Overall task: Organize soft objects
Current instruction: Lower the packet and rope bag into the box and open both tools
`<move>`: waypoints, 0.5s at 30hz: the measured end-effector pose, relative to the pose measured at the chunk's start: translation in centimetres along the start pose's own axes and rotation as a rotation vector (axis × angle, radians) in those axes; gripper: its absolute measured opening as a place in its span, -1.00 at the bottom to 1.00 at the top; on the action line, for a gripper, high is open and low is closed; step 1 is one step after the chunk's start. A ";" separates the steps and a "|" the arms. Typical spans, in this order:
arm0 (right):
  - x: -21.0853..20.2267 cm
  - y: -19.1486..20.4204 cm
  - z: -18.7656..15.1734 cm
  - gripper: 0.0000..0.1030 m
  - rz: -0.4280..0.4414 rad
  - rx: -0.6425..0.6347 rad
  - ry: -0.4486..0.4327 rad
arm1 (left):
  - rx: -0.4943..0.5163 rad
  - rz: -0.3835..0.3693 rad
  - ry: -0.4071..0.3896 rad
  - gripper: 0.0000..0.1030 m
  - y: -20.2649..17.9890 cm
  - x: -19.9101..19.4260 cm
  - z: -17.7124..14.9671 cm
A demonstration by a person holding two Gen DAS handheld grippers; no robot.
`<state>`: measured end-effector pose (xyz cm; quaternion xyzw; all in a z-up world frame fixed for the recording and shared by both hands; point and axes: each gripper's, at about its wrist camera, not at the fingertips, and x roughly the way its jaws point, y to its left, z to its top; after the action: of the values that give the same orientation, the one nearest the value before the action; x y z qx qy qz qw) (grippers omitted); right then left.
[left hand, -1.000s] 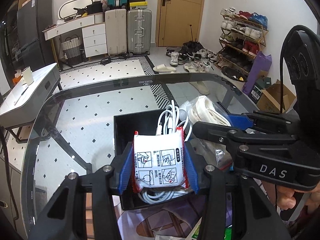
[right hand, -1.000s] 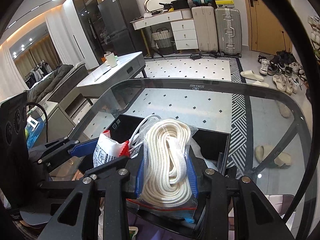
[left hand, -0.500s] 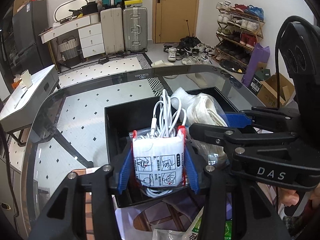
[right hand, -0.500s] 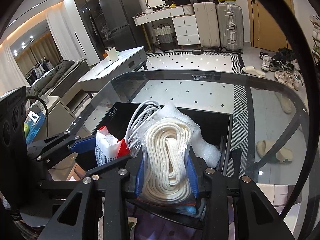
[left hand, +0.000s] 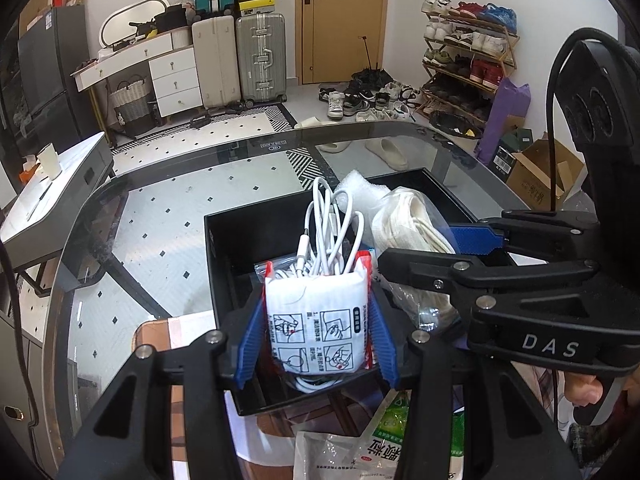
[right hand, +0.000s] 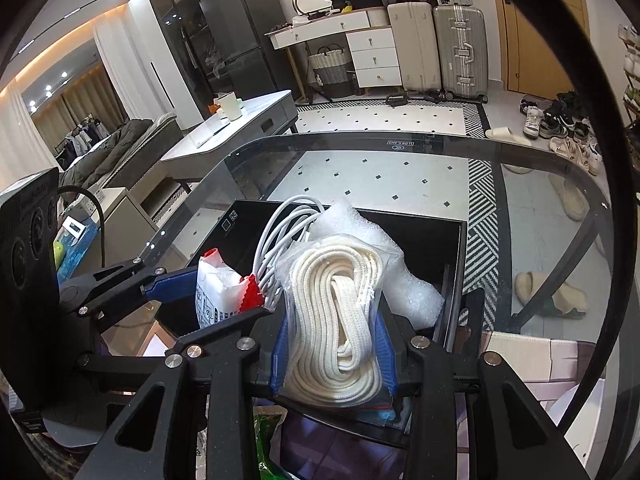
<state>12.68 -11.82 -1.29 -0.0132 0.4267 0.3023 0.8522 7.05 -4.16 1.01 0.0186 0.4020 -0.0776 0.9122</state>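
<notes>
A black box (left hand: pixel 224 248) stands on the glass table (left hand: pixel 160 208). My left gripper (left hand: pixel 317 298) is shut on a white packet (left hand: pixel 316 328) with red edges and printed pictograms, held over the box's near side. To its right, my right gripper (left hand: pixel 432 248) is shut on a clear bag of coiled white rope (left hand: pixel 404 220). The right wrist view shows that rope bag (right hand: pixel 336 300) squeezed between the blue pads of the right gripper (right hand: pixel 332 340), with the left gripper (right hand: pixel 208 300) and packet (right hand: pixel 216 292) to its left. A white cable (left hand: pixel 328 224) and bubble wrap (right hand: pixel 348 220) sit in the box (right hand: pixel 424 236).
A green and white plastic bag (left hand: pixel 380 440) lies below the box's near edge. A person's fingers (left hand: pixel 584 392) grip the right handle. Beyond the glass stand a low white side table (left hand: pixel 52 184), suitcases (left hand: pixel 260 60) and a shoe rack (left hand: pixel 468 60).
Both views have pulled back a little from the box, so more of its rim and the bubble wrap shows. Both grips are unchanged.
</notes>
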 end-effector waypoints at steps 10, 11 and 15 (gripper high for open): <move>-1.8 0.9 0.1 0.03 0.012 -0.023 -0.028 | 0.017 -0.018 -0.004 0.32 -0.5 -0.7 0.3; -2.0 1.0 0.1 0.11 0.010 -0.025 -0.031 | 0.017 -0.019 -0.007 0.40 -0.5 -0.9 0.3; -3.2 1.1 0.2 0.36 0.011 -0.024 -0.051 | 0.009 -0.023 -0.023 0.56 -0.4 -1.6 0.4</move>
<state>10.80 -12.49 1.40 -0.0133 0.4015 0.3121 0.8610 6.23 -4.37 2.43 0.0173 0.3913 -0.0900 0.9157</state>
